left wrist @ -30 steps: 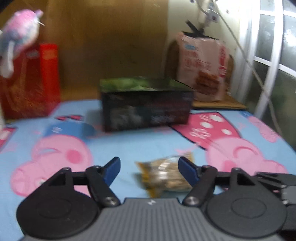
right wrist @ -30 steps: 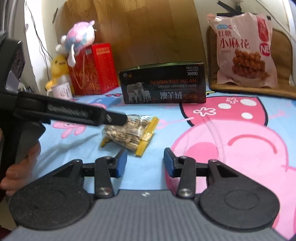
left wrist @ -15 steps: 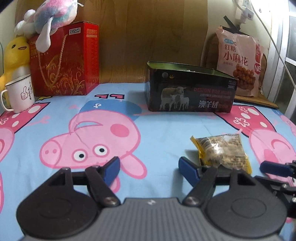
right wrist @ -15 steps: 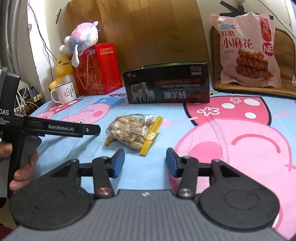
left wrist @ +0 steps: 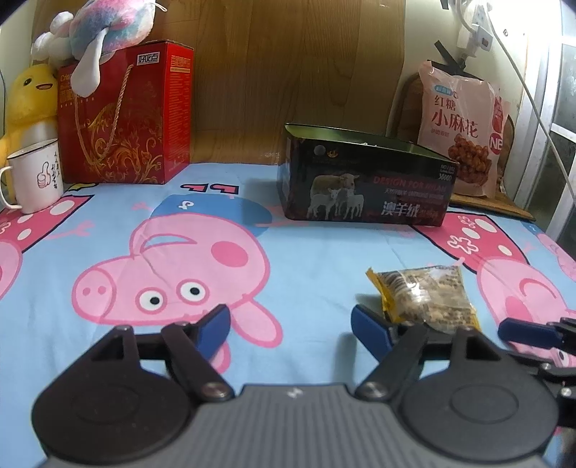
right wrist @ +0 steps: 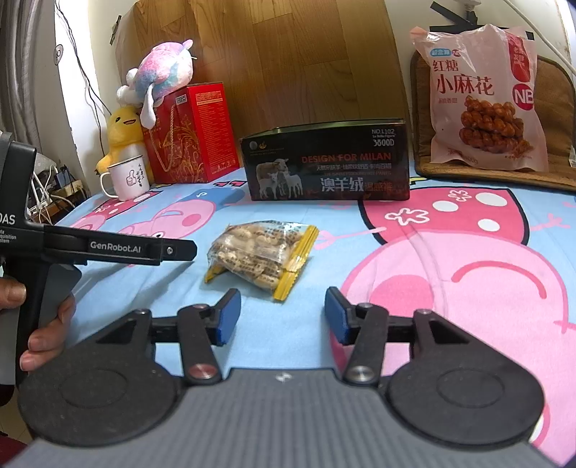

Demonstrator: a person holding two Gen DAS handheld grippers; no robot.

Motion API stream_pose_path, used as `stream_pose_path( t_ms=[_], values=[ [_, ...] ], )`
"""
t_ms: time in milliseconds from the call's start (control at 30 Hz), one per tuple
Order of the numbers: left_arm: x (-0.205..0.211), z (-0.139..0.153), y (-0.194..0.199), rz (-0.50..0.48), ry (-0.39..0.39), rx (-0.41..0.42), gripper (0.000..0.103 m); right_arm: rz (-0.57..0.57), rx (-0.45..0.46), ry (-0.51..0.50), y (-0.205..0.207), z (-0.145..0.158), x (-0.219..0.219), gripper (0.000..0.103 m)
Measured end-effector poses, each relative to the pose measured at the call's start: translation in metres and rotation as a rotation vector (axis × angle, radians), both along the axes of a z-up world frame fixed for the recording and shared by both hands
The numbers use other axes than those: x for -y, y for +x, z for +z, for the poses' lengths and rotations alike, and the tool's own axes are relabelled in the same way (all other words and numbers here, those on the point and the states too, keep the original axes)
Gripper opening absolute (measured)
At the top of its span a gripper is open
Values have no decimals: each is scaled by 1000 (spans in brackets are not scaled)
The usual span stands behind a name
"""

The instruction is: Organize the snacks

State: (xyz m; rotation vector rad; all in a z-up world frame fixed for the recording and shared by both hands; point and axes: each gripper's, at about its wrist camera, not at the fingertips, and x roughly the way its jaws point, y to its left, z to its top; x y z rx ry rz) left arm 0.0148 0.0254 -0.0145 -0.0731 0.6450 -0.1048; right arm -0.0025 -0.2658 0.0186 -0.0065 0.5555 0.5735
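A small clear snack packet with yellow ends lies on the cartoon-pig cloth; it also shows in the left wrist view, just past my right fingertip. An open black tin box with sheep on it stands behind it. A big pink snack bag leans at the back right. My left gripper is open and empty, left of the packet. My right gripper is open and empty, just short of the packet.
A red gift box with a plush toy on top, a yellow duck toy and a white mug stand at the back left. A wooden board backs the table. The left gripper's body reaches in from the left.
My left gripper has swung left and pulled back from the packet, which now lies to its right. My right gripper has barely moved. Both stay open.
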Motion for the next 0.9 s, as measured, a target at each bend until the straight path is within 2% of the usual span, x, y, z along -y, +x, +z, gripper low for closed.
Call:
stream_pose_path(
  t_ms=[367, 500, 900],
  values=[
    [0, 2, -4, -16, -11, 23, 83, 3, 3, -1, 0, 0, 0, 58],
    [0, 3, -6, -19, -12, 36, 84, -2, 12, -1, -1, 1, 1, 63],
    [0, 5, -9, -28, -19, 59, 90, -4, 21, -2, -2, 1, 1, 64]
  ],
)
